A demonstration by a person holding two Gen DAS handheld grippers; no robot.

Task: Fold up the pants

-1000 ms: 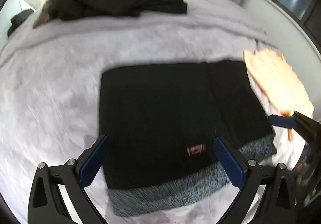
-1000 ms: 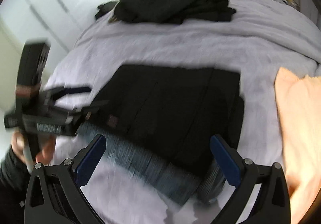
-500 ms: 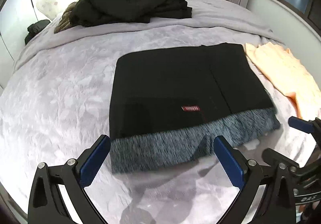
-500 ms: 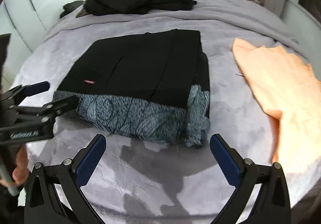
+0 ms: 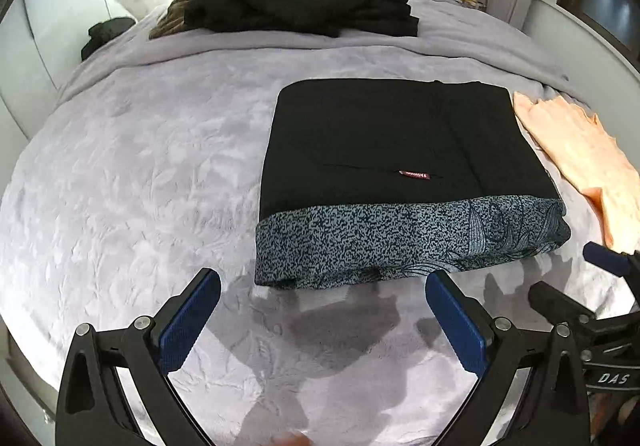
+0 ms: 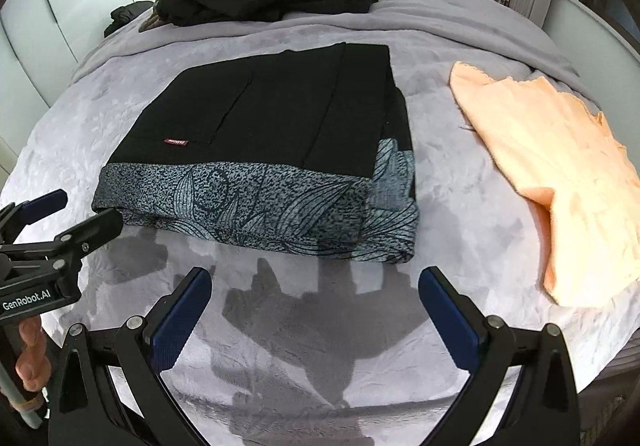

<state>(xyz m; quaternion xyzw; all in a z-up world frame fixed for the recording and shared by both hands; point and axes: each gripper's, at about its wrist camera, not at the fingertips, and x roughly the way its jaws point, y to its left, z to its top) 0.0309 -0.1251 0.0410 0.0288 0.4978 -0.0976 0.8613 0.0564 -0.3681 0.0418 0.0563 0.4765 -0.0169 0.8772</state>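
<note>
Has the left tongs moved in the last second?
Yes. The left tongs has pulled back: the folded pants, earlier between its fingers, now lie wholly beyond them.

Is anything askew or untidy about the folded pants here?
Mostly neat. The folded pants lie flat on the bed, but at their right edge lower layers stick out past the top panel instead of lining up. Both grippers, left and right, are open, apart from them.
</note>
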